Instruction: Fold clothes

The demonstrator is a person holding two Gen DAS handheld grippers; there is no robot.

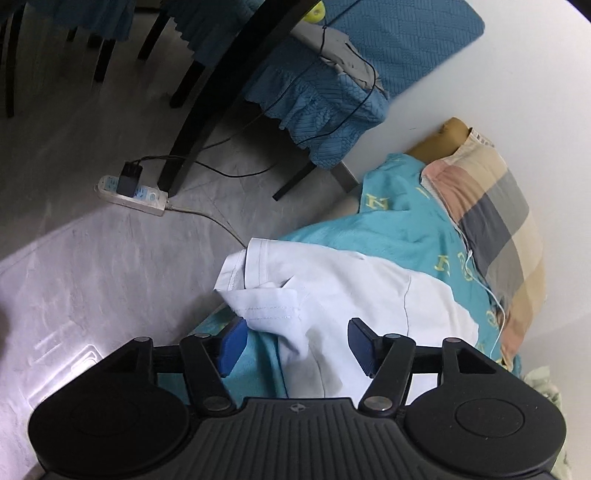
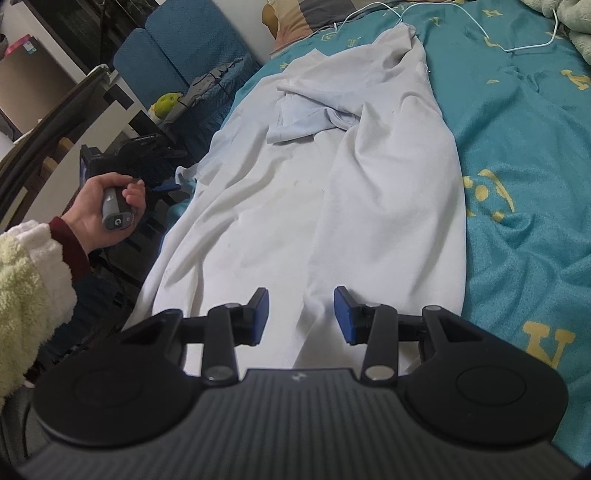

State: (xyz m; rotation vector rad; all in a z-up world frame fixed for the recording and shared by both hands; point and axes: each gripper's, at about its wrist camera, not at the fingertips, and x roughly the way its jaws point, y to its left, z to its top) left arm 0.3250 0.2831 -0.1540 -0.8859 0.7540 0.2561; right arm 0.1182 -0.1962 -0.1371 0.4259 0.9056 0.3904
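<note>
A white T-shirt (image 2: 332,177) lies lengthwise on the teal bedspread (image 2: 524,229), one sleeve folded across its chest. In the left wrist view its other sleeve (image 1: 269,306) hangs near the bed's edge. My left gripper (image 1: 297,343) stands open around that sleeve, its blue pads (image 1: 232,343) clear of the cloth on the right side. In the right wrist view a hand (image 2: 107,206) holds that gripper at the bed's left side. My right gripper (image 2: 302,317) hovers open over the shirt's lower part, with a raised crease between the pads and a gap on both sides.
A checked pillow (image 1: 491,229) and a white cable (image 2: 517,46) lie at the head of the bed. On the grey floor are a power strip (image 1: 131,194), black table legs (image 1: 207,110) and a blue-covered chair (image 1: 332,107). A pale green blanket (image 2: 576,26) sits at the far right.
</note>
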